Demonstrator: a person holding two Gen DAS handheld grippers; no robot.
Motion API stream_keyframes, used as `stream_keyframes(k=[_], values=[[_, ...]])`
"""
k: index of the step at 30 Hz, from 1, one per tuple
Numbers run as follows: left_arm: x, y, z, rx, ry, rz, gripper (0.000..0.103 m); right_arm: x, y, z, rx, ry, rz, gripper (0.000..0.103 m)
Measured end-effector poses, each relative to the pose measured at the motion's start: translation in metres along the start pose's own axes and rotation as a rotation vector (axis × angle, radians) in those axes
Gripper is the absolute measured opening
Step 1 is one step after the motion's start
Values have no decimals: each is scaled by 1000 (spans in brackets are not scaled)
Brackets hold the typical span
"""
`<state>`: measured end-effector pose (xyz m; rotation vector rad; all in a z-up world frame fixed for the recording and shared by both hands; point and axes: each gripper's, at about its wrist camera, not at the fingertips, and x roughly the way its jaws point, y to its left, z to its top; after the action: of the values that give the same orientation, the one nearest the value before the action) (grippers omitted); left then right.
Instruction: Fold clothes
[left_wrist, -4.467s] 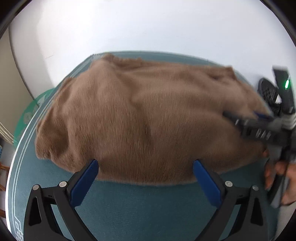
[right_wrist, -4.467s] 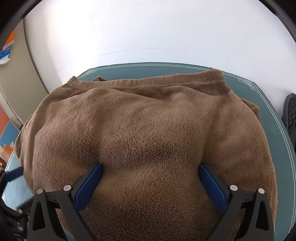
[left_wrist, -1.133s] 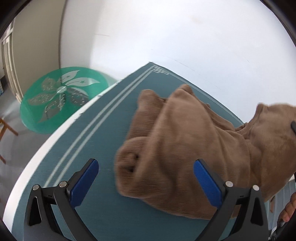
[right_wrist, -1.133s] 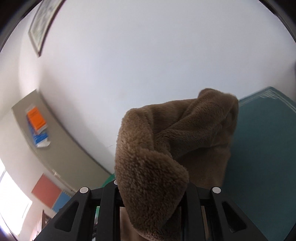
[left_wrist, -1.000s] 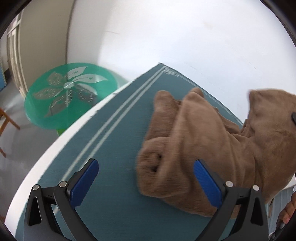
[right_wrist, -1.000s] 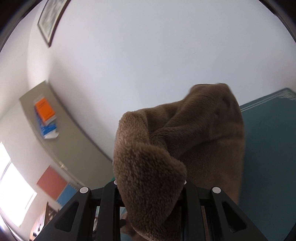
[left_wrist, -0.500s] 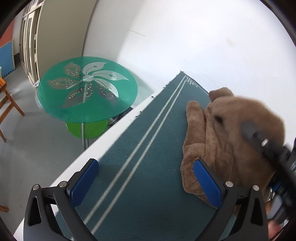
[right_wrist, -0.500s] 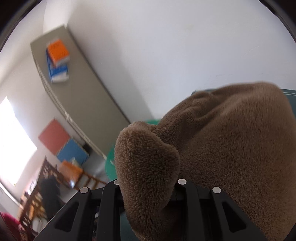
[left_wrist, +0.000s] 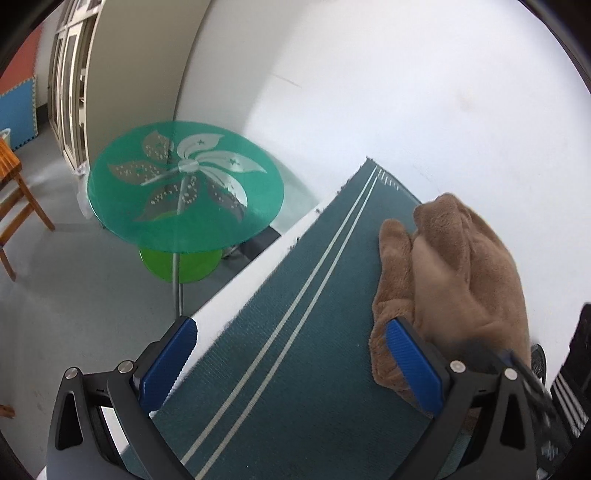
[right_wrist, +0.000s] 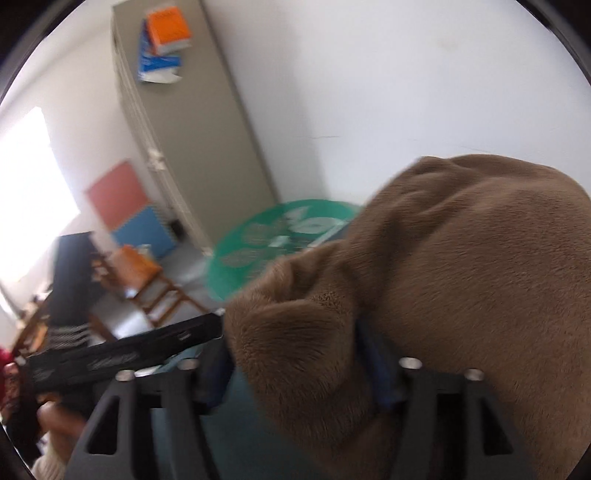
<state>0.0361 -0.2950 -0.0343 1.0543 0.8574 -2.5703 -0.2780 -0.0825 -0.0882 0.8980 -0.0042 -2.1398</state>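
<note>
The left gripper (left_wrist: 291, 365) stands wide open and empty above the green mat (left_wrist: 295, 369). The right gripper (right_wrist: 295, 363) grips the brown fleece garment (right_wrist: 461, 295), partly open.

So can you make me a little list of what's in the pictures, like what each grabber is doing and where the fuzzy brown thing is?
garment: fuzzy brown sweater, bunched up, not flat
garment place: on the green mat, toward its right side
right gripper: shut on a fold of the sweater
left gripper: open, holding nothing, over the mat
nearby: round green glass table on the floor beside the mat
folding: not finished, sweater is a lump
</note>
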Motion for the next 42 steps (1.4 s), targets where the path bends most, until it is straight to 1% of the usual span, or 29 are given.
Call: stream_keyframes(k=[1, 2, 6, 8, 10, 11, 12, 13, 16, 17, 19, 21, 22, 25, 28, 30, 32, 34, 36, 38, 40, 41, 42], values=[[-4, 0, 2, -4, -10, 0, 103, -13, 6, -6, -3, -5, 25, 67], [-8, 0, 4, -10, -20, -2, 103, -24, 6, -8, -2, -19, 17, 67], [-31, -13, 11, -1, -78, -24, 103, -63, -3, -9, 0, -91, -58, 67], [-37, -29, 12, 37, -93, -53, 103, -82, -7, -10, 1, -127, -96, 67], [-38, -54, 9, 96, -98, -84, 103, -102, -12, -10, 2, -163, -134, 67], [-37, -67, 7, 129, -97, -98, 103, -107, -18, -12, 13, -160, -148, 67], [-31, -78, 5, 159, -88, -95, 103, -109, -30, -10, 27, -149, -152, 67], [-19, -87, 4, 180, -69, -68, 103, -109, -38, -9, 39, -135, -149, 67], [16, -112, -1, 243, -12, 16, 103, -102, -61, -21, 65, -62, -112, 67], [27, -118, -3, 260, 11, 45, 103, -97, -66, -24, 60, -41, -111, 67], [53, -117, -10, 282, 71, 101, 103, -88, -66, -27, 22, -14, -132, 67], [66, -113, -16, 284, 92, 98, 103, -87, -65, -31, 4, -9, -125, 67], [68, -111, -18, 280, 88, 85, 103, -87, -64, -34, -4, -7, -120, 67], [65, -105, -16, 289, 87, 60, 103, -92, -62, -36, -30, 1, -113, 67], [50, -103, -3, 284, 60, 56, 103, -109, -69, -23, 13, -4, -55, 67], [35, -108, 7, 279, 3, 55, 103, -125, -76, -7, 8, -55, -93, 67], [20, -118, 18, 273, -54, 29, 103, -139, -84, 12, -9, -108, -142, 68], [18, -131, 26, 281, -63, -15, 103, -137, -99, 29, -26, -115, -165, 68], [29, -144, 26, 301, -41, -22, 103, -130, -113, 45, -34, -101, -178, 67], [51, -150, 24, 331, -7, 22, 103, -115, -128, 58, -30, -60, -178, 67], [78, -147, 17, 341, 54, 65, 103, -92, -139, 60, -37, 12, -190, 67], [90, -142, 14, 332, 85, 69, 103, -80, -144, 59, -41, 50, -196, 68], [98, -134, 12, 305, 107, 40, 103, -70, -147, 55, -47, 86, -203, 68]])
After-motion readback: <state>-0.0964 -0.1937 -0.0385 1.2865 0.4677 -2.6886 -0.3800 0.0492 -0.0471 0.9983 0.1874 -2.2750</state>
